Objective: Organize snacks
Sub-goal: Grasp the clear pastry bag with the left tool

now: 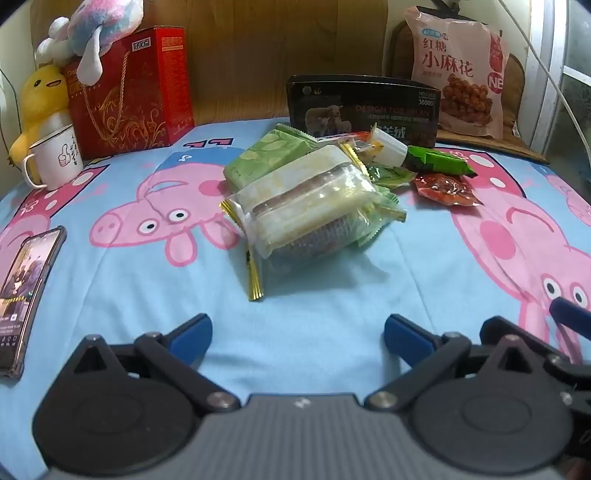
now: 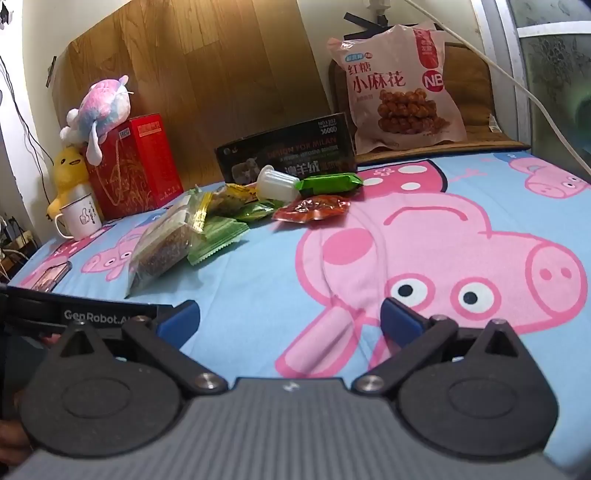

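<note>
Snacks (image 1: 314, 199) lie heaped near the middle of a bed, on a blue sheet (image 1: 332, 295) printed with pink cartoon pigs, well ahead of both claws. Behind the heap a wooden board (image 1: 258, 55) leans against the wall, and to its right a large pink bag of fried dough twists (image 1: 458, 74) stands propped upright, apart from the pile. A red gift box (image 1: 136, 92) stands at the back left with a pastel plush toy (image 1: 99, 26) on top and a yellow plush duck (image 1: 40, 99) beside it. A black carton (image 1: 362, 107) stands just behind the heap. Topmost in the heap is a clear wrapped cake (image 1: 306, 206) with gold crimped ends, resting on green packets (image 1: 269, 155); to its right are a white jelly cup (image 1: 388, 147), a green wrapped bar (image 1: 439, 162) and a small red packet (image 1: 447, 188). A phone (image 1: 22, 295) lies at the left edge of the sheet, and a white enamel mug (image 1: 55, 158) stands before the duck. The left claw (image 1: 297, 334) is spread wide with nothing between its blue pads, hovering over bare sheet short of the cake. The right claw (image 2: 290, 319) is likewise spread wide and holds nothing, over a pig's face to the right of the heap.
</note>
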Demonstrator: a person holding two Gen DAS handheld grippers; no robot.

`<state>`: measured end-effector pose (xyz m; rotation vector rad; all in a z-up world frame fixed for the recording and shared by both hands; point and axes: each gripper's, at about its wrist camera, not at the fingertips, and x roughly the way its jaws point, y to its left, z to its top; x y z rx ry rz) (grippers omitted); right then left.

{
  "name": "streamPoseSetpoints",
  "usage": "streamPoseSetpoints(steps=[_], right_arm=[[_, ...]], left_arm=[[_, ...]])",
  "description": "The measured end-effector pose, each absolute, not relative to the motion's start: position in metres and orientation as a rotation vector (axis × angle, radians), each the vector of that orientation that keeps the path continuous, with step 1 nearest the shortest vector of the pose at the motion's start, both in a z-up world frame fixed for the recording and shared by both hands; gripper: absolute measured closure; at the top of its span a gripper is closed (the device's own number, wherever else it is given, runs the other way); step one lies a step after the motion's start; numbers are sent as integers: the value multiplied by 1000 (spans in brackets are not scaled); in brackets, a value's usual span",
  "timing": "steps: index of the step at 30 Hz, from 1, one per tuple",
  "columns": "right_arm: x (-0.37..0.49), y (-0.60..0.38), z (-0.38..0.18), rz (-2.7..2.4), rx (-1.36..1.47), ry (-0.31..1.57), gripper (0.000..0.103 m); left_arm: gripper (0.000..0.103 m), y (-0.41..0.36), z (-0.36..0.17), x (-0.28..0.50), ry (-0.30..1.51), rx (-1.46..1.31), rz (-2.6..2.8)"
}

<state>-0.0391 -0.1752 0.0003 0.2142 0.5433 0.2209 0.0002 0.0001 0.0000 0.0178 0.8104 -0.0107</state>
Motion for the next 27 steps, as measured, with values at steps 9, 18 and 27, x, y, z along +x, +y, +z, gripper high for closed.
streamPoseSetpoints(steps=[9,18,27], right_arm=[[-40,-175,2,235,203,553,0],[-30,-163,16,352,111,491,27],[53,-141,47,575,289,572,58]], left_arm=[[0,9,-4,-13,766,4,-53],[4,55,4,-35,714,-72,-126],[38,123,26,23,702,-430,-255]])
